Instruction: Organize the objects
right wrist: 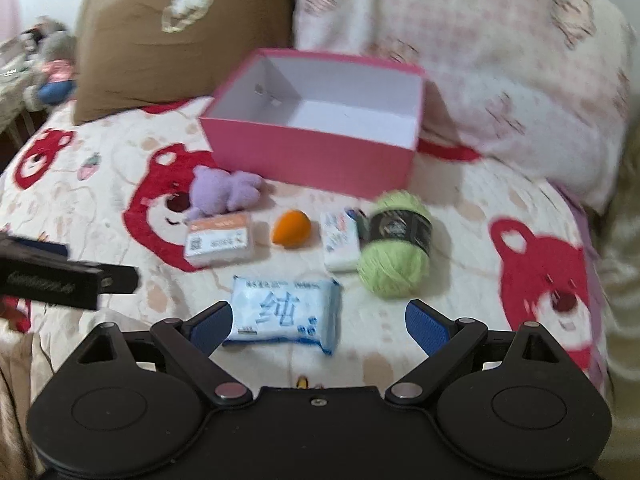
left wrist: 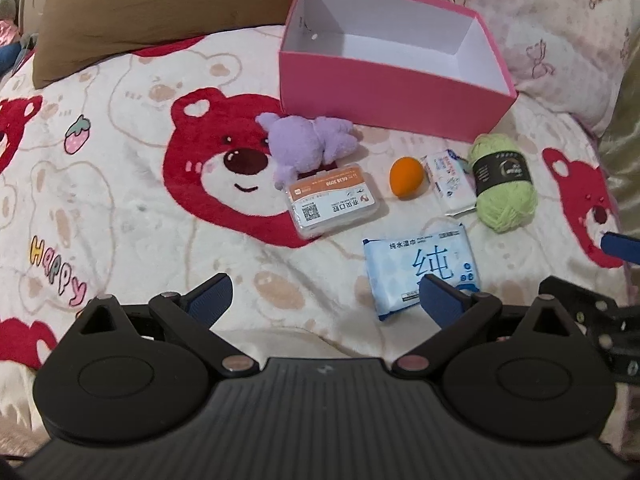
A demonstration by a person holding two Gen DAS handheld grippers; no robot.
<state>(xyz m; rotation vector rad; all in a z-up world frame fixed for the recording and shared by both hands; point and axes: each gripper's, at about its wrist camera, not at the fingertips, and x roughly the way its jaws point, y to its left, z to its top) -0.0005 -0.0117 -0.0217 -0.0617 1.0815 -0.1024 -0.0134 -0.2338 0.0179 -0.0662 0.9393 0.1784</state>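
An empty pink box [left wrist: 384, 92] [right wrist: 312, 160] with white inside stands at the back of the bed. In front of it lie a purple plush toy [left wrist: 308, 144] [right wrist: 224, 194], a clear case with an orange label [left wrist: 332, 200] [right wrist: 220, 240], an orange egg-shaped sponge [left wrist: 407, 176] [right wrist: 290, 228], a small white packet [left wrist: 450, 182] [right wrist: 340, 242], a green yarn ball [left wrist: 502, 182] [right wrist: 396, 248] and a blue wet-wipes pack [left wrist: 420, 268] [right wrist: 284, 312]. My left gripper [left wrist: 326, 300] is open, near the wipes. My right gripper [right wrist: 320, 322] is open around the wipes pack's near end.
The bed is covered by a cream blanket with red bears [left wrist: 120, 208] [right wrist: 520, 280]. A brown pillow [left wrist: 152, 8] [right wrist: 180, 36] and a pink patterned pillow [left wrist: 540, 32] [right wrist: 480, 60] lie behind the box. The left gripper's body [right wrist: 60, 276] shows at the right wrist view's left edge.
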